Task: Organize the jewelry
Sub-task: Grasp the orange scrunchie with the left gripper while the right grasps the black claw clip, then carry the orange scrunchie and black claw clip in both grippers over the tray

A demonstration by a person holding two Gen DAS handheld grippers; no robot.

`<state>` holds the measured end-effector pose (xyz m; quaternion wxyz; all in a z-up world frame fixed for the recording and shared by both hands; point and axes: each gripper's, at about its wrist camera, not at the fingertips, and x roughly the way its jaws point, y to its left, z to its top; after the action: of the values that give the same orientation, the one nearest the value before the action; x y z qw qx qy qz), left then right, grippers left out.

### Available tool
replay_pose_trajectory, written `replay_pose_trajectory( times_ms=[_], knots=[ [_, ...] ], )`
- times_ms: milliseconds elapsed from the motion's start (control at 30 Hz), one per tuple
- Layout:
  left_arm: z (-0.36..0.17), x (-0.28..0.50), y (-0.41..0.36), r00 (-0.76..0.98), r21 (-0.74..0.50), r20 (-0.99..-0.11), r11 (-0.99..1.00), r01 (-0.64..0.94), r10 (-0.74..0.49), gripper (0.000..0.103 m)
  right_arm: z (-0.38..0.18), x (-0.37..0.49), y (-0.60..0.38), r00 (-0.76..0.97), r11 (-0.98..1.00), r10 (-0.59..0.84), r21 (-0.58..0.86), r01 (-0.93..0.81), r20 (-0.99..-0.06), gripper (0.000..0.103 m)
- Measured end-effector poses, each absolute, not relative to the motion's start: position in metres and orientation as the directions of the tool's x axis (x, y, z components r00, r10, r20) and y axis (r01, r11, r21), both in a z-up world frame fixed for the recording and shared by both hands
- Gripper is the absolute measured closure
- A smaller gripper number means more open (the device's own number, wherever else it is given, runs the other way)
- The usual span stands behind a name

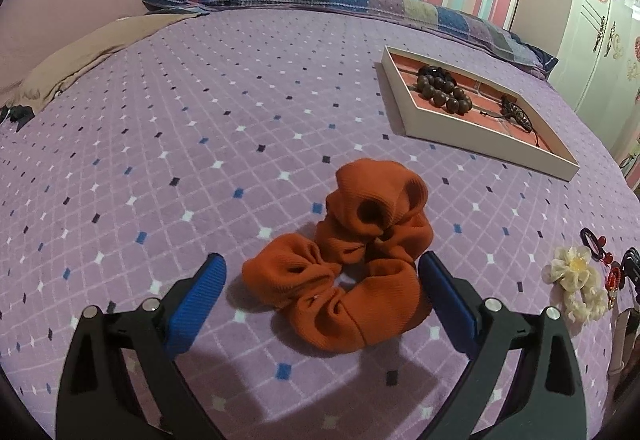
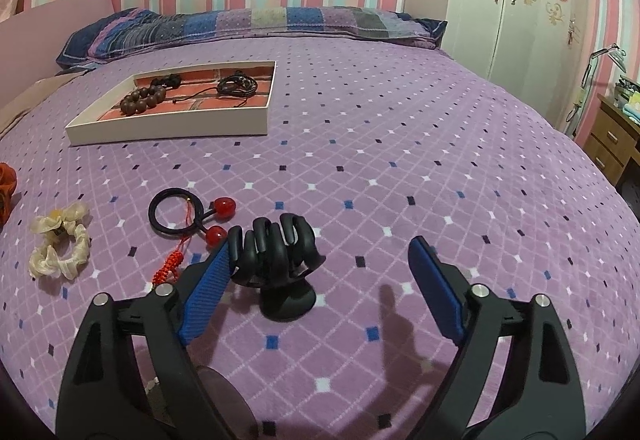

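An orange scrunchie (image 1: pixel 344 272) lies on the purple bedspread between the fingers of my left gripper (image 1: pixel 322 260). That gripper is open; its right pad (image 1: pixel 444 296) is at the scrunchie's edge and the left pad stands apart. My right gripper (image 2: pixel 320 244) is also open around a black claw hair clip (image 2: pixel 276 252), which rests against the left pad (image 2: pixel 208 288). A white tray (image 1: pixel 480 132) (image 2: pixel 168 128) with a brick-red lining holds a wooden bead bracelet (image 2: pixel 144 98) and a dark cord bracelet (image 2: pixel 236 86).
A cream scrunchie (image 2: pixel 60 248), a black hair tie with red balls (image 2: pixel 176 212) and a red knotted charm (image 2: pixel 170 264) lie loose left of the clip. A patchwork pillow (image 2: pixel 248 24) lines the far side. A white wardrobe (image 2: pixel 516 0) and a wooden desk (image 2: pixel 612 136) stand right of the bed.
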<state>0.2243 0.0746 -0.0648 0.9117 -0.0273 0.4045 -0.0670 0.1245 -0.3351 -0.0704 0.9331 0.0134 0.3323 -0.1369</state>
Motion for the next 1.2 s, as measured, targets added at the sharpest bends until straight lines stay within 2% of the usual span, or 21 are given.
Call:
replay_pose_trajectory(
  times_ms=[167, 300, 367, 533, 967, 1200],
  knots=[
    [-0.066, 0.226, 0.071, 0.653, -0.117, -0.737, 0.985, 0.129, -0.173, 0.023, -0.069, 0.125, -0.333, 0.748, 0.967, -0.23, -0.061, 0.247, -0.622, 0.03],
    [-0.066, 0.226, 0.067, 0.654, -0.115, -0.734, 0.983, 0.144, -0.182, 0.031, -0.069, 0.125, -0.33, 0.755, 0.971, -0.218, -0.058, 0.232, -0.618, 0.041],
    [-0.065, 0.225, 0.067, 0.655, -0.116, -0.732, 0.982, 0.151, -0.187, 0.04, -0.068, 0.125, -0.329, 0.758, 0.972, -0.215, -0.058, 0.229, -0.615, 0.044],
    [-0.064, 0.224, 0.064, 0.657, -0.112, -0.728, 0.98, 0.165, -0.194, 0.052, -0.067, 0.126, -0.326, 0.765, 0.976, -0.2, -0.054, 0.212, -0.613, 0.059],
    [-0.056, 0.222, 0.061, 0.67, -0.098, -0.717, 0.979, 0.178, -0.194, 0.074, -0.064, 0.126, -0.325, 0.772, 0.974, -0.201, -0.041, 0.222, -0.603, 0.059],
    [-0.049, 0.219, 0.06, 0.691, -0.076, -0.701, 0.982, 0.175, -0.177, 0.08, -0.059, 0.125, -0.329, 0.778, 0.972, -0.203, -0.026, 0.234, -0.595, 0.06]
  ],
)
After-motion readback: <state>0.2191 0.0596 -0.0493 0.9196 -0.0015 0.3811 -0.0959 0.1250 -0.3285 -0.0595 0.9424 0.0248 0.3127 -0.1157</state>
